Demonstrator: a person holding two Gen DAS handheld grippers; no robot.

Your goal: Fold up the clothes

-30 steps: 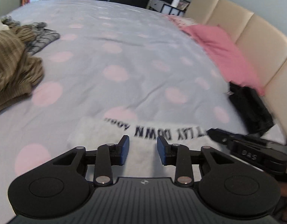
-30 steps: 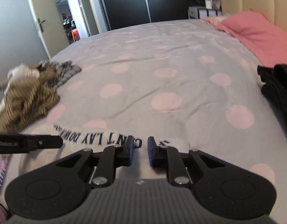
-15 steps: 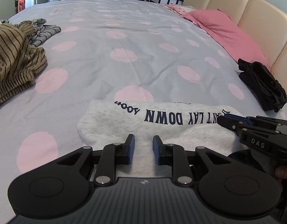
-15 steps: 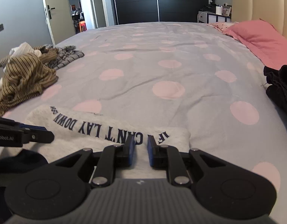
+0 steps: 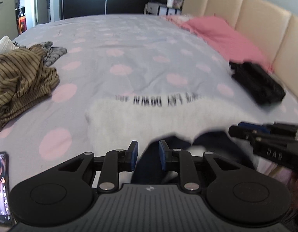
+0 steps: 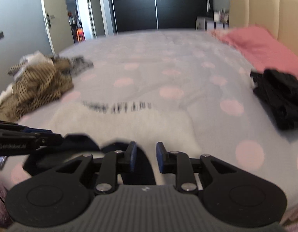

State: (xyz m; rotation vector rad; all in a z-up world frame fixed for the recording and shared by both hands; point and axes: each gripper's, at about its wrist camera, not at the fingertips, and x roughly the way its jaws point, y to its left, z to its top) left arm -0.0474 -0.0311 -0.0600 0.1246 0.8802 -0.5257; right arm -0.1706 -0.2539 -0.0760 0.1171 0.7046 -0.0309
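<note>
On polka-dot bedspread [image 5: 129,61], fuzzy white garment [image 5: 158,119].

The white fleecy garment with black lettering [image 5: 160,116] looks soft and nappy, though blurred. The lilac, pink-dotted cotton bedspread [image 5: 129,58] is matt; the beige padded headboard [image 5: 255,19], upper right, seems smooth leatherette.
</note>
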